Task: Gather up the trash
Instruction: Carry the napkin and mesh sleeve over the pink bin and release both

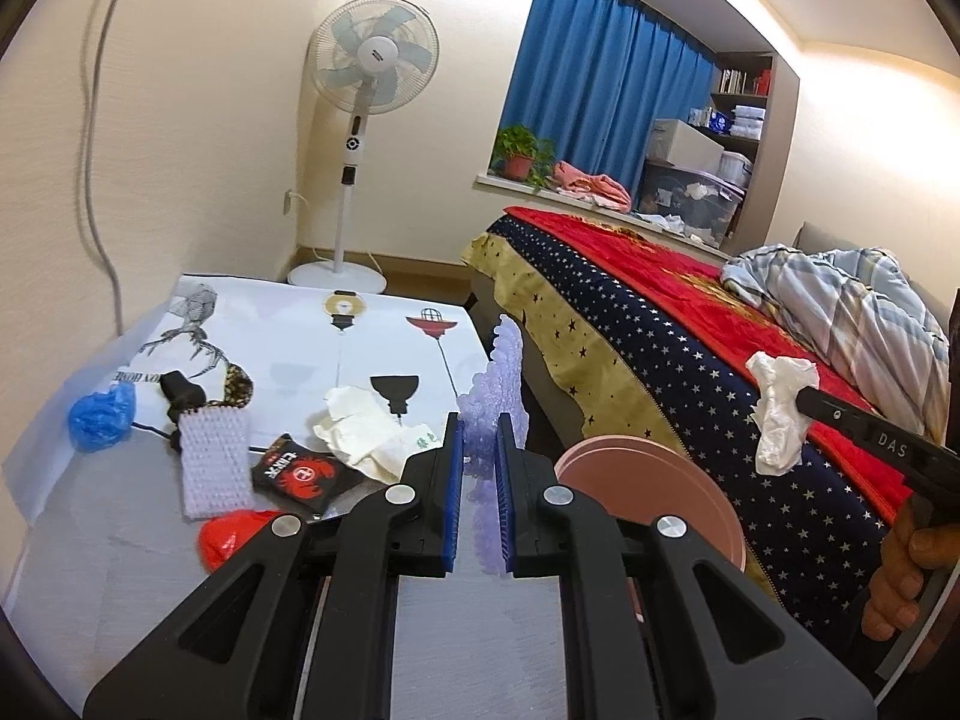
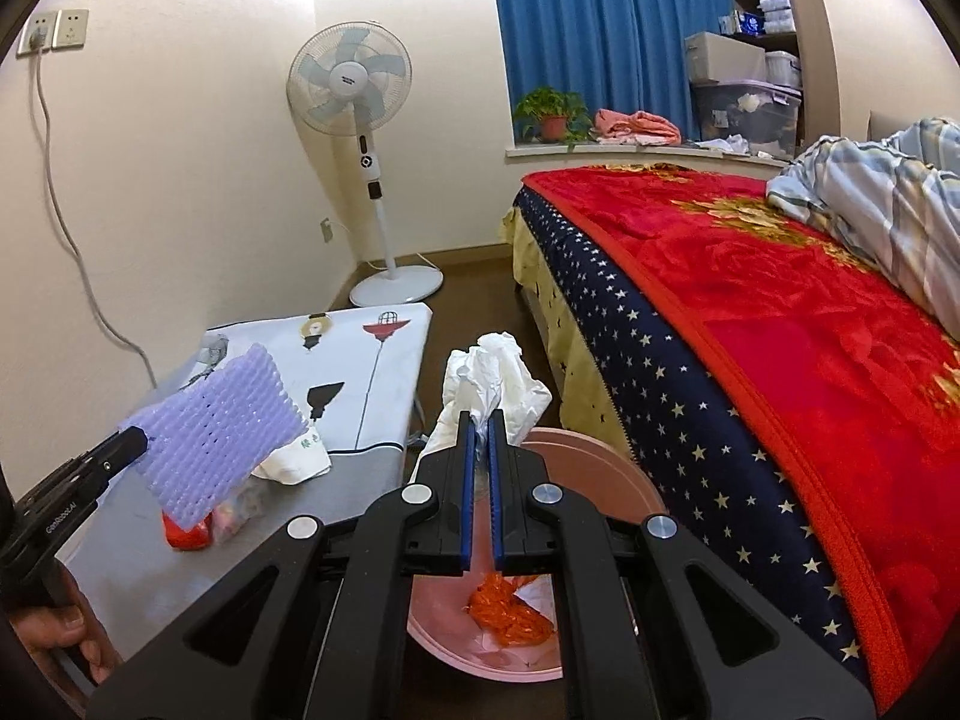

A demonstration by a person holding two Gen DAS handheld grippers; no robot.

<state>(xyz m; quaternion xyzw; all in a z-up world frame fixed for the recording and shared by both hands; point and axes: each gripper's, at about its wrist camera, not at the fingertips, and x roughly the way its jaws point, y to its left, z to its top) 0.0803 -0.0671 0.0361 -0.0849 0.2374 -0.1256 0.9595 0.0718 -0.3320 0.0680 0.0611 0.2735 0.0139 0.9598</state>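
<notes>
My left gripper (image 1: 480, 450) is shut on a lilac foam fruit net (image 1: 498, 396), seen flat as a lilac foam net (image 2: 216, 432) in the right wrist view. It hangs at the table's right edge, beside the pink bin (image 1: 660, 492). My right gripper (image 2: 480, 450) is shut on a crumpled white tissue (image 2: 492, 378), held over the pink bin (image 2: 600, 468). That tissue (image 1: 780, 414) shows over the bed's edge in the left wrist view. Orange plastic trash (image 2: 510, 612) and white paper lie inside the bin.
On the table (image 1: 360, 348) lie a blue bag (image 1: 99, 420), a second lilac net (image 1: 216, 462), a black snack packet (image 1: 300, 474), crumpled paper (image 1: 360, 432), a red wrapper (image 1: 231, 540) and a black cable plug (image 1: 180, 396). A bed (image 2: 780, 330) runs along the right; a standing fan (image 1: 366, 120) stands behind.
</notes>
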